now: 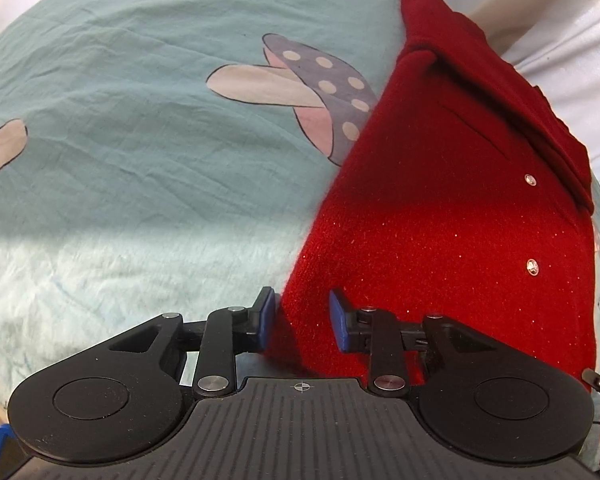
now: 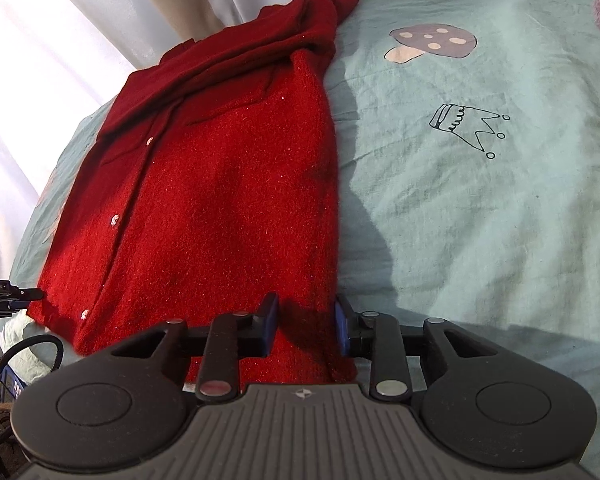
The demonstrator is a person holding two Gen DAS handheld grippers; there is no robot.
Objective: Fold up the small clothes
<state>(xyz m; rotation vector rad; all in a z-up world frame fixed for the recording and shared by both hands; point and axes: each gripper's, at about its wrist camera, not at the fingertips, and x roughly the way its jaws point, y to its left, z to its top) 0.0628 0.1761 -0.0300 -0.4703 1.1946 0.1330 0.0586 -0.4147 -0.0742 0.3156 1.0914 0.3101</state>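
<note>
A red knit cardigan point(image 1: 440, 208) with small shiny buttons lies flat on the teal bedsheet point(image 1: 140, 140), its sleeves folded over the far end. My left gripper point(image 1: 302, 316) is open, its blue-padded jaws astride the near left corner of the cardigan's hem. In the right wrist view the cardigan point(image 2: 220, 184) stretches away from me. My right gripper point(image 2: 306, 324) is open, its jaws astride the near right corner of the hem. The left gripper's tip point(image 2: 28, 294) shows at the far left by the other corner.
The sheet point(image 2: 480, 200) carries printed mushrooms point(image 1: 300, 92) and a crown drawing point(image 2: 468, 128). White curtains point(image 2: 60, 20) hang behind the bed. A black cable point(image 2: 24, 352) loops at the lower left beside the bed edge.
</note>
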